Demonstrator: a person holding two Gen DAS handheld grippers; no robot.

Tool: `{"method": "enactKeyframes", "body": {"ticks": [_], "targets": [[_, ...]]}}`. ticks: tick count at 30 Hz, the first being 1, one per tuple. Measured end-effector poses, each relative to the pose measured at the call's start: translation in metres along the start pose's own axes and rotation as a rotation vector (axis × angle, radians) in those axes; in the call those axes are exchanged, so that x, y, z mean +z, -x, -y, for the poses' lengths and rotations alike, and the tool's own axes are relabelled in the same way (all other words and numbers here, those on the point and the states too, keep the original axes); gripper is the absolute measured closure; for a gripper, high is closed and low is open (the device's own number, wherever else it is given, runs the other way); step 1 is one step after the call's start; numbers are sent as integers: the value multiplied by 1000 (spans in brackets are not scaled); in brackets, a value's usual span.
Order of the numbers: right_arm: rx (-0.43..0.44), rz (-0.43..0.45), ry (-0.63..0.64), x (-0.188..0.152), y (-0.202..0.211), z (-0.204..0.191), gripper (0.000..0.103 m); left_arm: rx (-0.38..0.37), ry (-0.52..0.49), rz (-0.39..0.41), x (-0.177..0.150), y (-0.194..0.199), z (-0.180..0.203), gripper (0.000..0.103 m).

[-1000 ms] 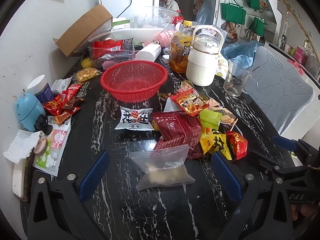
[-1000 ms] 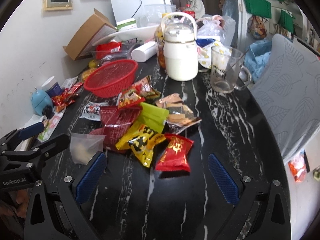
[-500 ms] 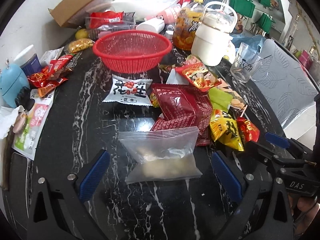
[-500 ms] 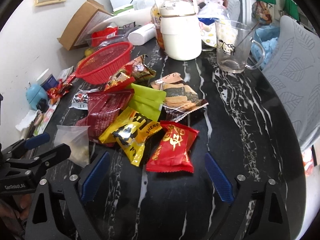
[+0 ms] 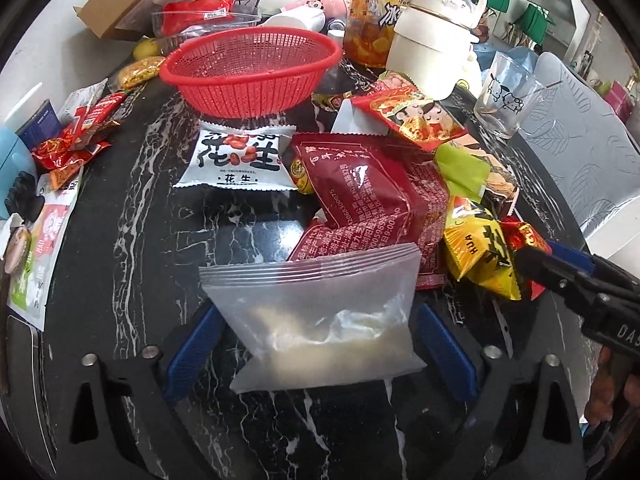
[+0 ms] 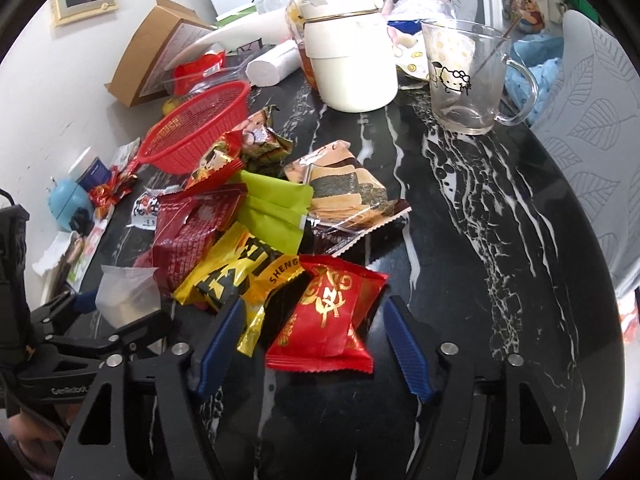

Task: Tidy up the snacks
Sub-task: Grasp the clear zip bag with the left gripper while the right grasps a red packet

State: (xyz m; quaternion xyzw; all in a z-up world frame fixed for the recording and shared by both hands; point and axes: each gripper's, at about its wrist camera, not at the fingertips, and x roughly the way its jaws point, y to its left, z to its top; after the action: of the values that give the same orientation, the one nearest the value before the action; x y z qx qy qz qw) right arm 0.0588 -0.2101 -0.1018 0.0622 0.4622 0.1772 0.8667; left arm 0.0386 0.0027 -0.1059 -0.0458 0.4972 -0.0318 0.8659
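1. Clear zip-seal plastic bag with pale contents [image 5: 320,320] — lies flat on the black white-veined marble table [image 5: 132,264], near edge, squarely between the two blue pads of the left gripper [image 5: 320,352]. Jaws wide, one to each side of the bag, not yet closing on it; judged lined up for a pick.
2. Red foil snack packet with gold lettering [image 6: 328,320] — near end of the loose snack pile, between the pads of the right gripper [image 6: 316,344]. Jaws wide, nothing held; the left pad touches or overlaps a yellow-and-black foil packet [image 6: 236,276].
3. Red perforated plastic basket [image 5: 250,68] — far left of the pile, holding nothing — the likely destination.
4. Pose: both grippers low, near the tabletop, pointing away across the table, side by side.
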Motion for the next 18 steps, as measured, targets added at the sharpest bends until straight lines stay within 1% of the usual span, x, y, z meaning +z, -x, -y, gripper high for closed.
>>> {"method": "enactKeyframes", "body": {"ticks": [1, 3, 4, 5, 6, 9, 10, 12, 15, 18], "targets": [[-1, 2, -2, 1, -1, 1, 32, 4, -1, -7, 0, -2, 0, 16], [-10, -1, -3, 3, -3, 2, 33, 17, -13, 6, 1, -3, 0, 22], [-13, -3, -3, 4, -5, 3, 33, 22, -17, 8, 1, -2, 1, 30], [-15, -6, -4, 4, -6, 3, 38, 27, -22, 12, 2, -1, 1, 38], [-16, -11, -7, 4, -8, 3, 42, 29, -24, 14, 3, -1, 0, 39], [-8, -20, -21, 5, -11, 5, 47, 23, -24, 12, 4, -2, -2, 39], [-13, -24, -19, 5, -12, 4, 48, 25, -26, 11, 3, -1, -3, 41], [-25, -31, -9, 5, -14, 3, 57, 25, -28, 8, 3, -1, -3, 42], [-51, -34, 8, 3, -15, 0, 67, 16, -23, 8, 1, 2, -4, 43], [-50, -33, 7, 1, -14, 1, 68, 16, -26, 16, -1, 6, -4, 43]]}}
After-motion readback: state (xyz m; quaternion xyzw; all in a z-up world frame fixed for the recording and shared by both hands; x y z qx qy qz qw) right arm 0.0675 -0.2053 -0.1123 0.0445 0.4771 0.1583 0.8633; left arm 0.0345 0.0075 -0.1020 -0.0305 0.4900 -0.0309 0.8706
